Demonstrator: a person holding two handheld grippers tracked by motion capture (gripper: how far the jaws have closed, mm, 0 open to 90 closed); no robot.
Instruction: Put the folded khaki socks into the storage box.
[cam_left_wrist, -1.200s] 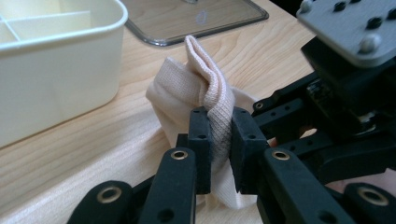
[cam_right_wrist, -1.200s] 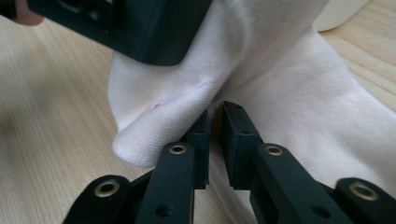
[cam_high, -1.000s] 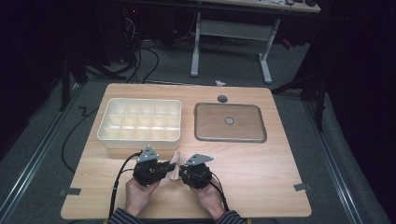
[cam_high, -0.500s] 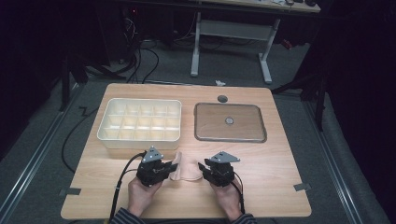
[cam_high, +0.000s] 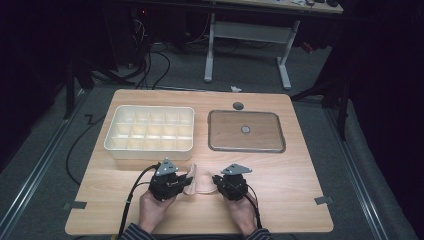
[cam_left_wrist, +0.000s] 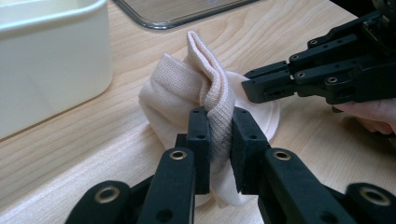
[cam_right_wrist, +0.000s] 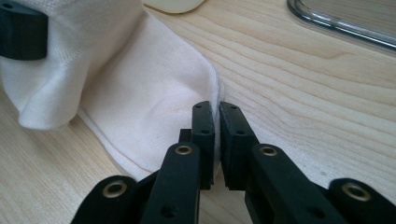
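High view: wood bench (cam_high: 300, 175), dark room; left gripper (cam_high: 186, 181) pinches the cloth (cam_high: 200, 184), right gripper (cam_high: 216, 181) just clamped its edge.

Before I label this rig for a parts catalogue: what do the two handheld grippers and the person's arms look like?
Both the left gripper and the right gripper are matte black with two flat jaws on linked bars, joined by brass-ringed pivots. Each carries a grey three-cornered plate on top and trails a black cable toward the person. The sleeves are dark with thin light stripes.
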